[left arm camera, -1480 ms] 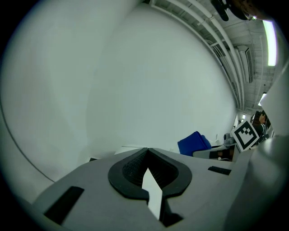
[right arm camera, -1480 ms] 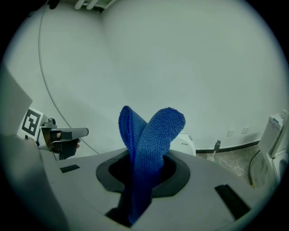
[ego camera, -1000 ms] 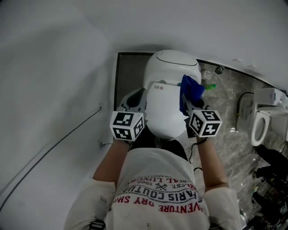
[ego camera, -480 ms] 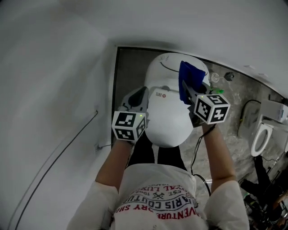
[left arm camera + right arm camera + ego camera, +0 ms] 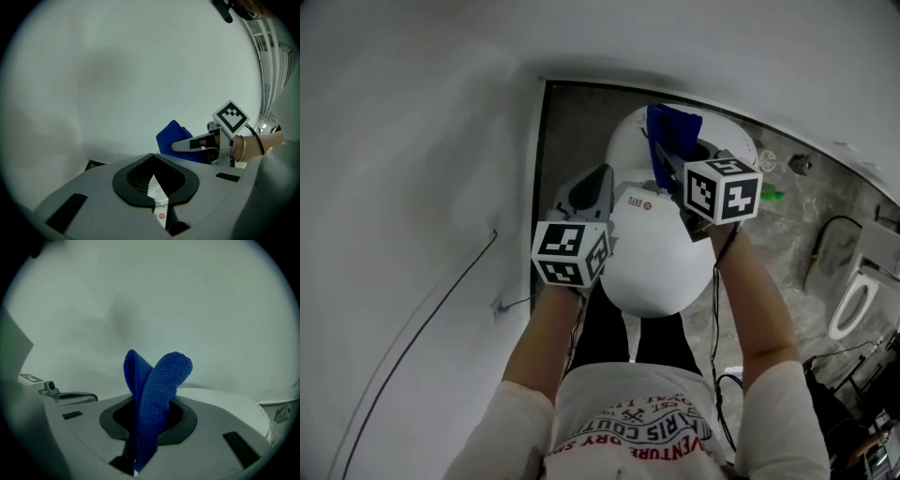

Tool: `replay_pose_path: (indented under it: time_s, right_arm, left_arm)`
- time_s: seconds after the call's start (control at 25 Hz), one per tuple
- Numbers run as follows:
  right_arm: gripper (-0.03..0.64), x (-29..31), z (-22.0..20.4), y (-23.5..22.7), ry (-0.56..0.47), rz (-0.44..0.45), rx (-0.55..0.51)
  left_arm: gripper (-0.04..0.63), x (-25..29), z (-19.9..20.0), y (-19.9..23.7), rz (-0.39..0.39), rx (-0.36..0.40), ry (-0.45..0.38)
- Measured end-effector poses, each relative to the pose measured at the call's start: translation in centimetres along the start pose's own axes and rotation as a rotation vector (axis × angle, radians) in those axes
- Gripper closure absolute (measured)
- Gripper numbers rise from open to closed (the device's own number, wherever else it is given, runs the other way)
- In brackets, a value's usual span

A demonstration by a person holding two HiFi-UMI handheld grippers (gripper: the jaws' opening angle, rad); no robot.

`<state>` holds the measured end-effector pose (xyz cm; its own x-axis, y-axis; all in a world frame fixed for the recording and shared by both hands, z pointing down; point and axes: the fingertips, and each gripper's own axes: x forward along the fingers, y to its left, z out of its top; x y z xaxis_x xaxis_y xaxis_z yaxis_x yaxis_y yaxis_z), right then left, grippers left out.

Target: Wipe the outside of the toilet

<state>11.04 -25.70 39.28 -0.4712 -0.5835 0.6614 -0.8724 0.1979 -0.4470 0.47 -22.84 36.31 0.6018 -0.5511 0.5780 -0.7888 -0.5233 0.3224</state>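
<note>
Toilet [image 5: 652, 253] stands against the wall, below the person. Within a second the right claw [image 5: 664, 161], clamped on the blue cloth [image 5: 673, 125], has climbed from the lid's right side to its rear top, so wiping likely shifts there. The left claw [image 5: 589, 192], closed and empty, hangs beside the toilet's left flank. One cloth, two claws.
</note>
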Motion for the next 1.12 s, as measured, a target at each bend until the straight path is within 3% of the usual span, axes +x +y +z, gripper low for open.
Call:
replay_pose_path:
  time_s: [0.2, 0.48, 1.12]
  right_arm:
    - [0.545, 2.7, -1.0, -1.9, 0.062, -0.041, -0.025]
    - [0.545, 1.7, -1.0, -5.2, 0.1, -0.1, -0.088]
    - [0.545, -7.0, -3.9, -14.4, 0.01, -0.121, 0.096]
  left_arm:
    - [0.588, 1.7, -2.4, 0.9, 0.018, -0.002, 0.043]
    - [0.589, 3.1, -3.3, -0.7, 0.016, -0.001, 0.065]
    - [0.589, 7.5, -5.7, -12.8, -0.118, 0.084, 0.124]
